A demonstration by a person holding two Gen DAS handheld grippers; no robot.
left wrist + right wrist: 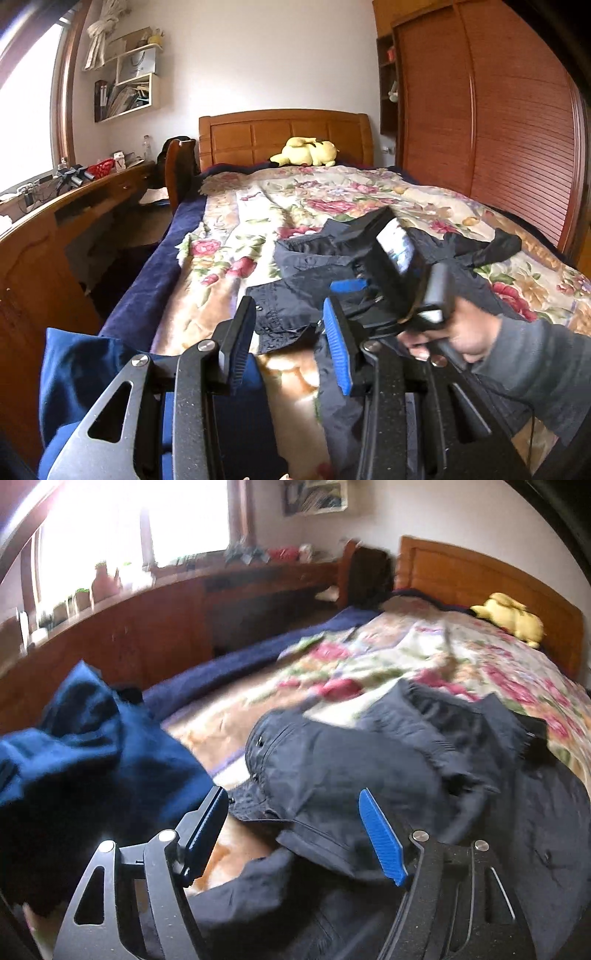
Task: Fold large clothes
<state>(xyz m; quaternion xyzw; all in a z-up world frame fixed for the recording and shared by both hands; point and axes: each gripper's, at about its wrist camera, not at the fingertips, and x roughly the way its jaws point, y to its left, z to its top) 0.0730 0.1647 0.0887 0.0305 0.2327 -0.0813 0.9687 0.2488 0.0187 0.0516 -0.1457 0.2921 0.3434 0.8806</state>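
Observation:
A dark navy jacket point(306, 284) lies crumpled on the floral bedspread point(295, 199); it also shows in the right wrist view point(369, 760). A brighter blue garment point(85, 369) lies bunched at the bed's near left, also seen in the right wrist view point(85, 746). My left gripper point(288, 332) is open and empty just above the jacket's snap-buttoned edge. My right gripper point(295, 823) is open and empty over the jacket; its body, held by a hand, shows in the left wrist view point(399, 266).
A yellow plush toy point(306, 151) lies by the wooden headboard point(284, 133). A wooden desk point(55, 218) with clutter runs along the left under the window. A wooden wardrobe point(480, 110) stands on the right.

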